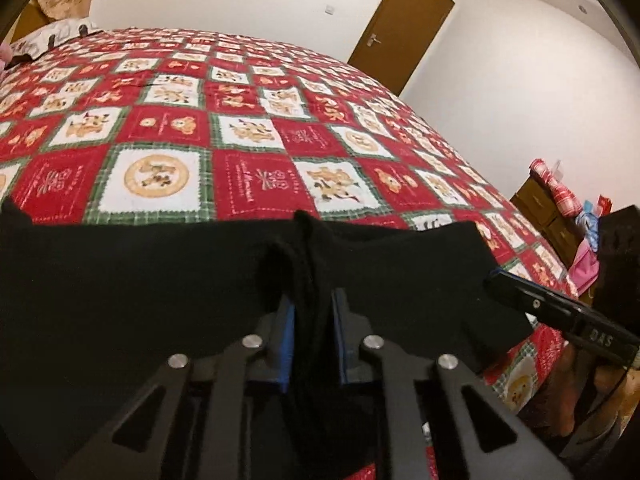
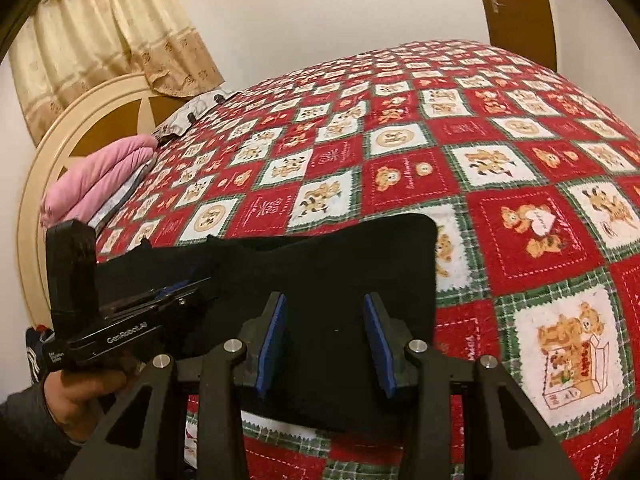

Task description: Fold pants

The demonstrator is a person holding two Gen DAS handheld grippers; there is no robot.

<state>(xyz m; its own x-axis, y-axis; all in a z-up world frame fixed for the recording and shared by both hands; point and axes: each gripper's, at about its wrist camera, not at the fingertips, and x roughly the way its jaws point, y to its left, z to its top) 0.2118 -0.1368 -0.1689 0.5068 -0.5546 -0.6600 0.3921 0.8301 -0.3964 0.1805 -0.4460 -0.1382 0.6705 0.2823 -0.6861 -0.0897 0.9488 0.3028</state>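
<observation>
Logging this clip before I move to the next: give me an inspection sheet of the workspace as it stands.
Surface: bed under a red patchwork teddy-bear quilt.
Job's things: black pants lying flat at the near edge.
Clutter: pink folded cloth by the headboard.
Grippers: left hand-held gripper shut on a bunched ridge of the pants; right hand-held gripper open over the pants.
Cables: nothing seen.
Surroundings: brown door, beige curtain, white walls.

Beyond the black pants (image 2: 320, 280) the quilted bed (image 2: 500, 160) lies open ahead of me and to my right. On my left, folded pink cloth (image 2: 96, 176) and the headboard (image 2: 52, 160) block the bed's end. My left gripper (image 2: 176, 292) crowds my right gripper (image 2: 324, 340) over the fabric.
</observation>
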